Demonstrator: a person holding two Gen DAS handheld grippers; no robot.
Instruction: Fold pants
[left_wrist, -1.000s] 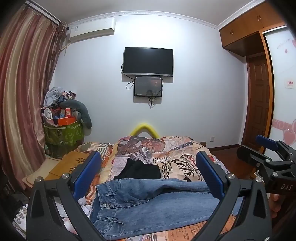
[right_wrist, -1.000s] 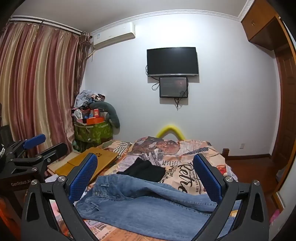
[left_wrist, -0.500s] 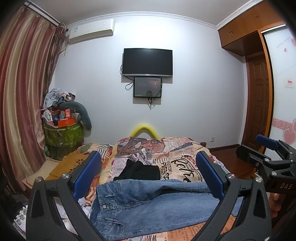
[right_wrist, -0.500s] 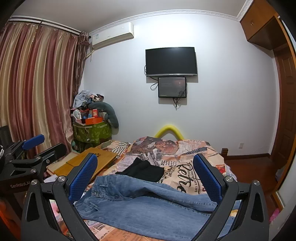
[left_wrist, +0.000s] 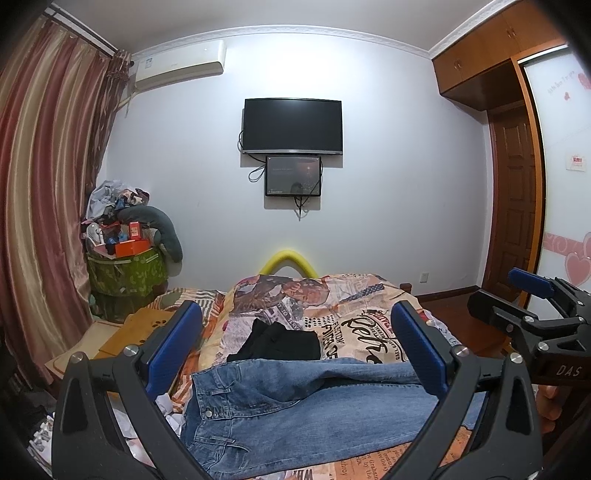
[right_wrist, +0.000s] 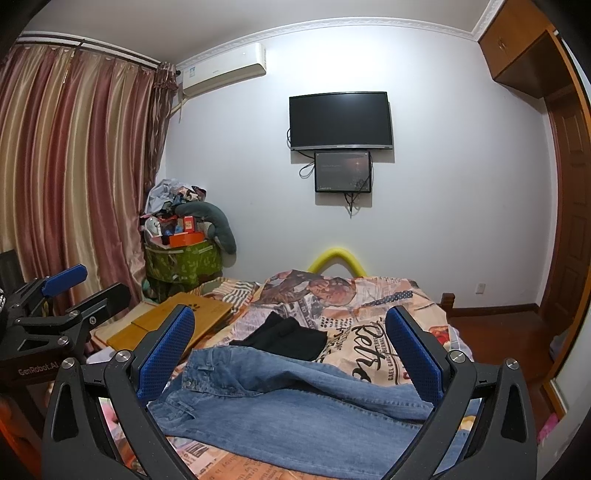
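Hovering above the bed's near edge, left tongs (left_wrist: 295, 345) and right tongs (right_wrist: 290, 345) both gape wide, holding nothing. Blue denim jeans (left_wrist: 303, 402) lie flat across the newsprint-patterned bed cover (left_wrist: 332, 306), waistband leftward. Folded black garment (left_wrist: 280, 341) sits just behind the jeans.

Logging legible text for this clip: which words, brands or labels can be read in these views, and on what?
"DAS": right gripper body, left wrist view; lettering cut off.
"GenRobot.AI": left gripper body, right wrist view.
"Retro": large black script on the printed bedspread; its smaller newsprint lines are too small to read.
Air conditioner sticker: blurred.
Red-and-white wall label: unreadable.
Jeans: no readable text.
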